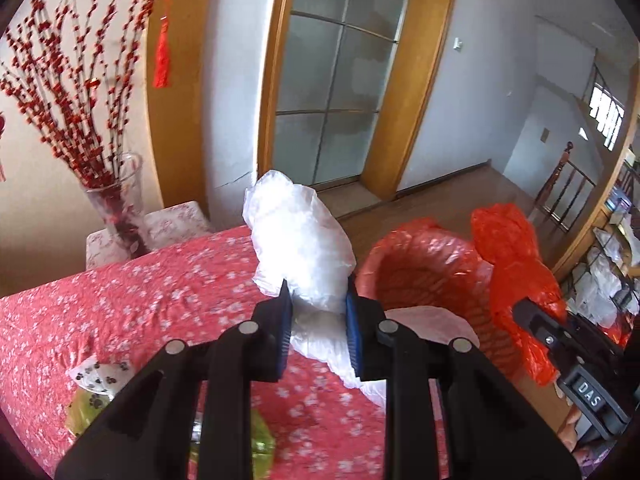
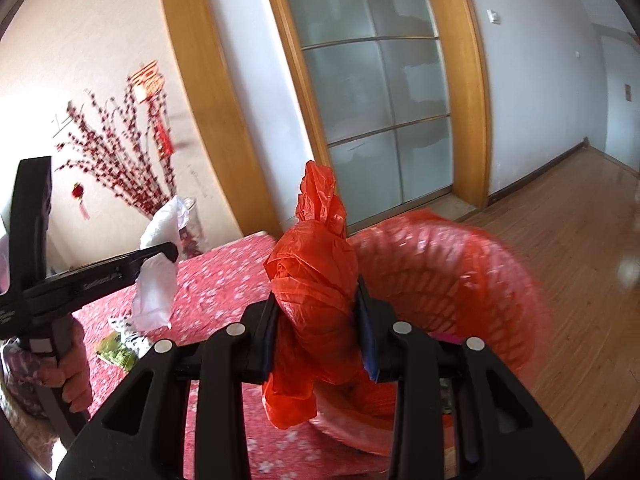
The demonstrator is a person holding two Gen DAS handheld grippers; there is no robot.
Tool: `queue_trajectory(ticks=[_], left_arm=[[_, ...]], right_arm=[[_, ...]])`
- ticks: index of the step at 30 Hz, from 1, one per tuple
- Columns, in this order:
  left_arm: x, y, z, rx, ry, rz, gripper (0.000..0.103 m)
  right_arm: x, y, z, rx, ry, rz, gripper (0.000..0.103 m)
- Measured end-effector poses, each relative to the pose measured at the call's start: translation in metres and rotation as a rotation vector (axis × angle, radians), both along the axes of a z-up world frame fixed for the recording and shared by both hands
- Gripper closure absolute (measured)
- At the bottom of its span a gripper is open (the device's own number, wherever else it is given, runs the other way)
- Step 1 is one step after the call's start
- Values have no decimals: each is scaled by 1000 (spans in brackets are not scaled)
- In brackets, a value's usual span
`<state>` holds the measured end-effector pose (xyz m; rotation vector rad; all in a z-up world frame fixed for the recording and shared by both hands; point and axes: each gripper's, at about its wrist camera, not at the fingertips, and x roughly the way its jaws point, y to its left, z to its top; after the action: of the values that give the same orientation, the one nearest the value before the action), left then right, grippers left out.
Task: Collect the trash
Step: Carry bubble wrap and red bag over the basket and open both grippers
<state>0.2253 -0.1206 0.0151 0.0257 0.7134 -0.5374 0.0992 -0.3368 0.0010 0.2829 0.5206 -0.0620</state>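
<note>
Right gripper (image 2: 316, 312) jaws clamped on crumpled red bag (image 2: 312, 276); red basket (image 2: 460, 280) just behind, on floral tablecloth (image 2: 224, 280)

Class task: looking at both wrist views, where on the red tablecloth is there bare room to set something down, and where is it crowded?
Bare: tablecloth between the vase and the white bag. Crowded: the near-left corner with wrappers, and the right edge by the basket.

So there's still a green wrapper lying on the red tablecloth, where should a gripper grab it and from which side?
Both grippers are full now: the left gripper holds the white bag, the right gripper the red bag. Once one is free, take the green wrapper by an exposed edge, coming down from above, since it lies flat on the tablecloth beside the paw-print scrap.
</note>
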Motion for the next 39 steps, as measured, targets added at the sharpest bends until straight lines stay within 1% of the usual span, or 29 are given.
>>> queue_trajectory(ticks=[6,15,23,26,27,31,35,39], left_arm=[[-16,-30,9,-29,-13,-70,79],[-24,-70,4,-39,-7,-146,79],[-25,-99,-8,-42,18,-203,79],[-25,-109,-16,-36,30,-219,78],[-24,-112,-19,-34,38,-223,77],[-20,-117,-32,-27,71,-217,71],[-14,-118,-46,-3,95,-204,68],[-9,-114,-58,2,130,-197,65]], right_arm=[[-9,-25,5,1,-12,-66,69],[-15,-56,6,16,-26,-134,69],[-14,-81,1,49,-23,-168,69],[-11,-86,-1,62,-22,-176,67],[-8,-90,-2,75,-20,-180,65],[-3,-101,-8,118,-9,-189,58],[-4,-105,-16,131,4,-202,57],[-9,-107,-21,127,13,-210,57]])
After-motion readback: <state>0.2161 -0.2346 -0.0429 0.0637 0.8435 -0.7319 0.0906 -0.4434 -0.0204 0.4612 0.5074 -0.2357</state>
